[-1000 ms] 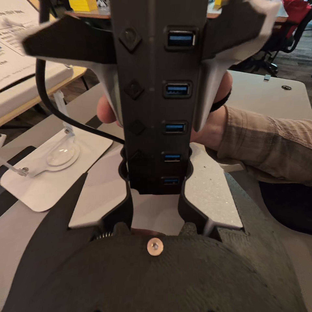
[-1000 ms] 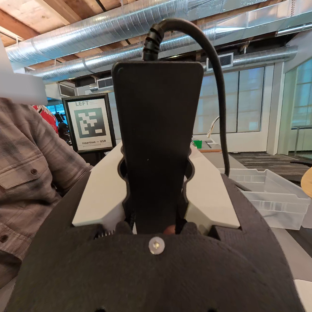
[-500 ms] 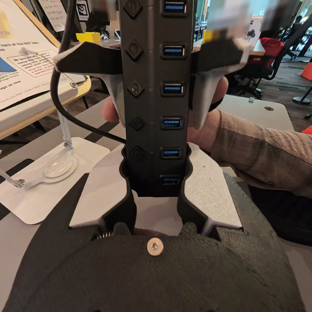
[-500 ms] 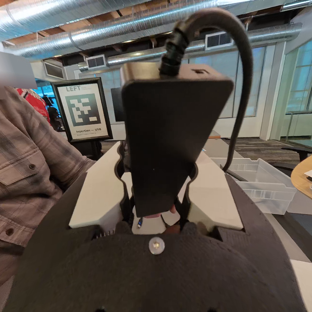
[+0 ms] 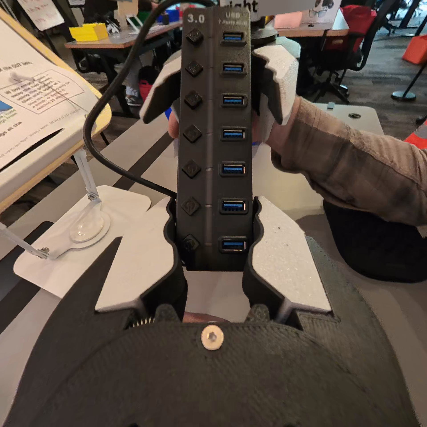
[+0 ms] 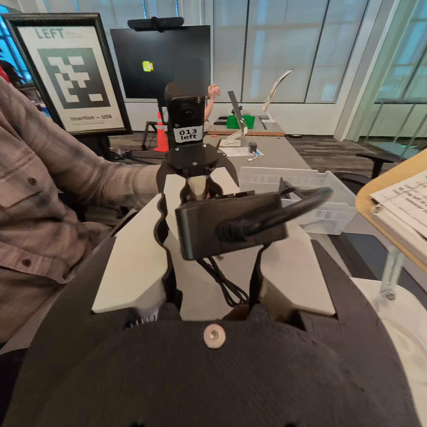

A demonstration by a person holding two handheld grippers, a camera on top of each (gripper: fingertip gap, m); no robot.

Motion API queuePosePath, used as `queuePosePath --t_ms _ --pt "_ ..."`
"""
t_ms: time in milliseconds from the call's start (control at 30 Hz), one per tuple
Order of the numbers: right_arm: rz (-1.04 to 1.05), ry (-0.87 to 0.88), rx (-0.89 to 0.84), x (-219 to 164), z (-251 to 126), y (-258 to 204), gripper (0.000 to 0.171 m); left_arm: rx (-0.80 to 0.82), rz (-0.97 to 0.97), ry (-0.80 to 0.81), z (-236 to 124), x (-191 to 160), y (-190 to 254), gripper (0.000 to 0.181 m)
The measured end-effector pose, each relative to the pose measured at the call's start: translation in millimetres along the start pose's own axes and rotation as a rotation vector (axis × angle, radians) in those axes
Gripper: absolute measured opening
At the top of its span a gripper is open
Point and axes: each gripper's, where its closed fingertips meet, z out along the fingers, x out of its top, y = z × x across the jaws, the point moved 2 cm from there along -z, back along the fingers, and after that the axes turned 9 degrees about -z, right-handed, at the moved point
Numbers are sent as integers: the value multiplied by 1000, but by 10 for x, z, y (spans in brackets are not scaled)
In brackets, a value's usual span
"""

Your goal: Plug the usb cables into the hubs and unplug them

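Hub: long black plastic USB hub [image 5: 213, 143] w/ a column of blue ports and diamond-shaped buttons, held up off the grey table [image 5: 147, 147], port face toward our left cam.
Left gripper: left gripper [image 5: 213, 233] has its white-faced fingers [image 5: 280, 261] pinching the hub's near end, at the two lowest ports.
Right gripper: right gripper [image 6: 209, 233] sits around the hub's cable end; in left wrist view its fingers look parted, w/ a gap on at least one side. In right wrist view the hub end [image 6: 231, 225] floats between its fingers [image 6: 136, 249] w/o clear contact, so we read it as spread, not clamping.
Cable: thick black attached cable [image 5: 108, 115] loops off the far end, down to the left and behind the hub.
USB plugs: thin black cables [image 6: 221, 279] lie on the table under our right gripper; no ports are filled yet.
Risk 1: we hold by one short end only, so the long hub could pivot or slip in the left grip.
Risk 2: the stiff cable's pull may twist the hub and misalign ports.
Risk 3: pushing a plug in far from our grip point would lever the hub, so we'd jam or miss the port.
Risk 4: the cable loop could snag our right gripper as it backs off.
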Motion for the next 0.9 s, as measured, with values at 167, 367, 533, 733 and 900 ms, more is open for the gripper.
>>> queuePosePath --t_ms 167,367,533,733,900 --pt "-16 4 -36 73 -175 10 76 -41 24 -45 -70 24 11 63" --pt "-31 -84 -30 2 -294 -59 72 -76 56 -126 -128 -53 1 63" --pt "-76 -284 -38 -194 -266 -130 74 -91 122 -256 -168 -163 -37 63" --pt "-96 -394 -72 -304 -178 -93 78 -82 169 -345 -214 -212 -108 63" --pt "-121 -352 -58 -264 -86 -88 73 -84 208 -396 -212 -241 -119 63"
